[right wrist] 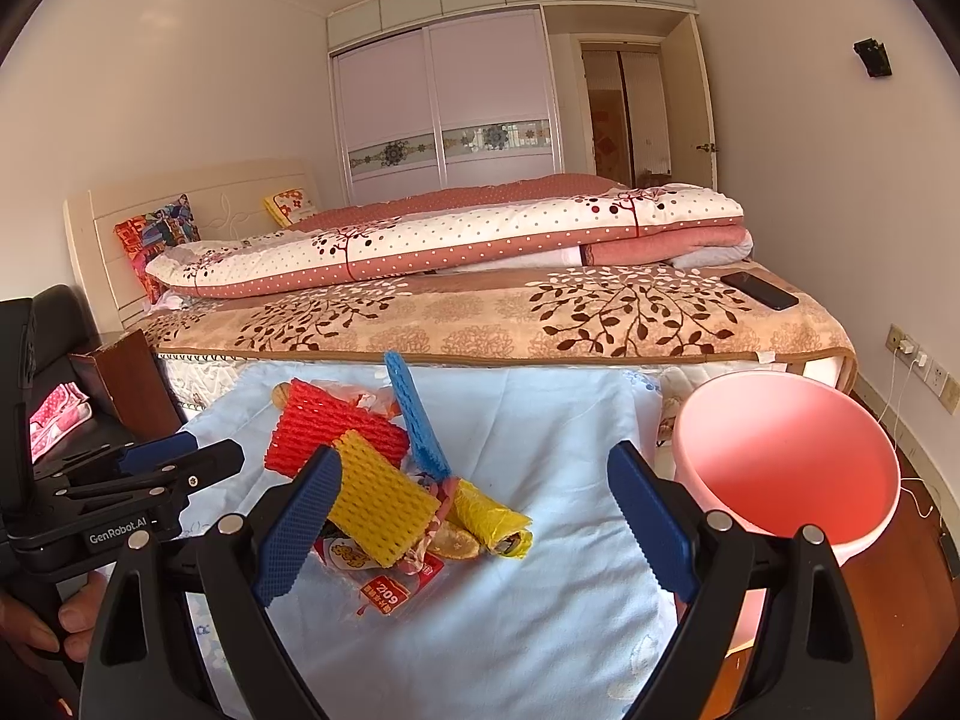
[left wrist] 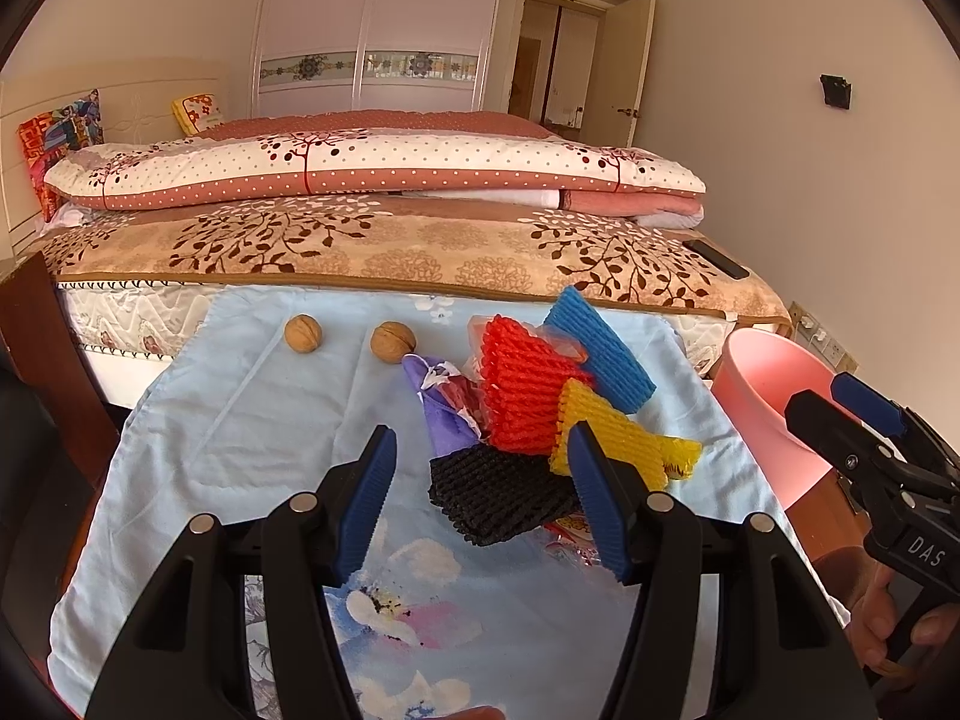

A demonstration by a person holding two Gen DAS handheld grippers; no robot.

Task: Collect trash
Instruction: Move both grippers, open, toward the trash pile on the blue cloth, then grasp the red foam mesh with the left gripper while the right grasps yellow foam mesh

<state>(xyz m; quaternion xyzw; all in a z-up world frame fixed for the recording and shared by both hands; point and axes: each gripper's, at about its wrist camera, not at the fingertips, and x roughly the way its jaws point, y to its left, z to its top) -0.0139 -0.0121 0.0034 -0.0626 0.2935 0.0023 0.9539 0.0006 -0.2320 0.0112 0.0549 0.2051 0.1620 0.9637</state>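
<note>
Trash pile (left wrist: 528, 420) lies ahead between both open jaws

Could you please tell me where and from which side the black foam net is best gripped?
Grip the black foam net by its near left corner, coming from the front with the left tongs, which are open around it. It lies flat, and that corner sits free on the cloth, while its far and right edges tuck under the red net and yellow net.

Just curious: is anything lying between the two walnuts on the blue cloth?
No. In the left wrist view, only bare blue cloth shows between the left walnut and right walnut.
</note>
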